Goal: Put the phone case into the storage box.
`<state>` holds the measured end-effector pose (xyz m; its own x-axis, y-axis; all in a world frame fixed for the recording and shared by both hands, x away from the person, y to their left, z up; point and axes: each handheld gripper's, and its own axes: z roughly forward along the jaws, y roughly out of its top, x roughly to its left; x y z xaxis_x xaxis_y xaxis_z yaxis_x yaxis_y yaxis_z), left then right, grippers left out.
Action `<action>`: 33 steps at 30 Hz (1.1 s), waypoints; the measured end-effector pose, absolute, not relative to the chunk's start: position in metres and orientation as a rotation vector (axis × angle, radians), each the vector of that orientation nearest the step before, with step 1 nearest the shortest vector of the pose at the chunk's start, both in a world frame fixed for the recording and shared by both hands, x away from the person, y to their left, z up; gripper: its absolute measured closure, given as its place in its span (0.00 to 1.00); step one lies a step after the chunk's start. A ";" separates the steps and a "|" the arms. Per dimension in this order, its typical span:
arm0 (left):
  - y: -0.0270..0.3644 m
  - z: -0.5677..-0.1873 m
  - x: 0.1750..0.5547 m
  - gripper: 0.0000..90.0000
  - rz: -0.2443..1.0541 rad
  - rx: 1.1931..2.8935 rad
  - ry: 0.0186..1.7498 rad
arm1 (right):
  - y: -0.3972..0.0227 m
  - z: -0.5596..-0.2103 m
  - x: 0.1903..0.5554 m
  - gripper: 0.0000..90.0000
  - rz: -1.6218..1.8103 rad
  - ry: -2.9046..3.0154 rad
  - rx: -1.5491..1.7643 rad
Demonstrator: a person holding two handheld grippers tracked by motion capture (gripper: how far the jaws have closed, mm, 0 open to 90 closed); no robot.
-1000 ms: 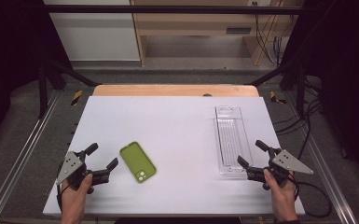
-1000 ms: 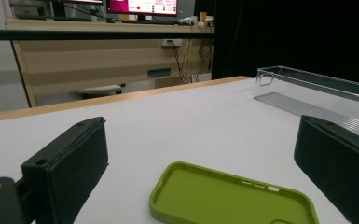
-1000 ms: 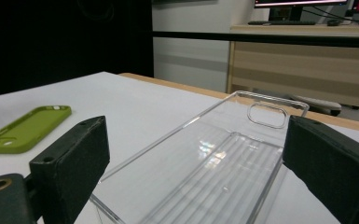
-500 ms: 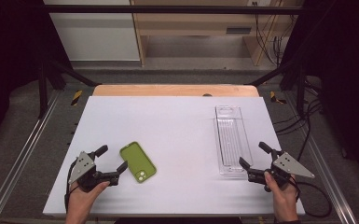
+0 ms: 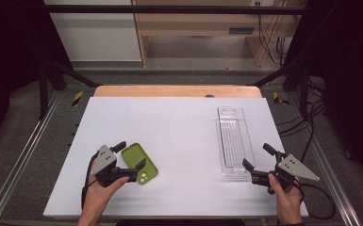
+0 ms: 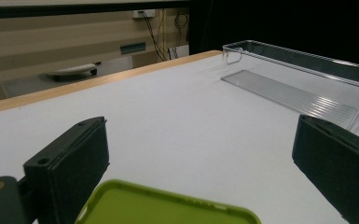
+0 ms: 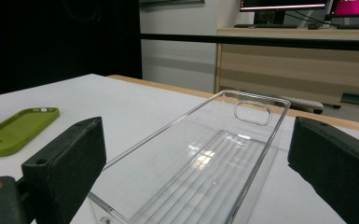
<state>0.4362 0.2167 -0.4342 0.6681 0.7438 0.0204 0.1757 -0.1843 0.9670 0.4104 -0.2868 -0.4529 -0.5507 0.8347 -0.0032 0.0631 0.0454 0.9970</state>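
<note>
Reaching with my left gripper, I have its jaws spread wide around the near end of the green phone case, one jaw on either side and neither pad pressing on it; in the left gripper view the case's rounded edge lies low between the two black jaws with white table showing on both sides. Nothing is held there yet. My right gripper hovers at the near end of the clear plastic tray, and its jaws have just been opening; they stand wide with the tray's short end wall between them, and as far as I can see they do not touch it. The case lies flat, hollow side up, on the left part of the white table, well apart from the tray on the right. I judge this to be the approach before the grasp: the case is not yet picked up. The next move calls for settling the left jaws down level with the case's thin rim and closing across its width, squarely, so it does not skid or tip on the smooth tabletop, while the right gripper steadies the tray.
</note>
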 end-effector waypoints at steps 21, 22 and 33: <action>0.218 -0.449 0.426 0.70 0.563 1.849 0.877 | -0.289 -0.455 0.410 0.05 1.546 1.680 0.941; 0.218 -0.450 0.426 0.75 0.555 1.852 0.881 | -0.288 -0.454 0.410 0.05 1.548 1.678 0.946; 0.216 -0.453 0.429 1.00 0.455 1.940 0.945 | -0.287 -0.454 0.408 0.05 1.527 1.677 0.935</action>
<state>0.4287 0.2159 -0.4528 0.6400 0.7663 -0.0560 0.4340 -0.3005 0.8493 0.4079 -0.2873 -0.4541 -0.5147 0.8573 -0.0136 0.0662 0.0555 0.9963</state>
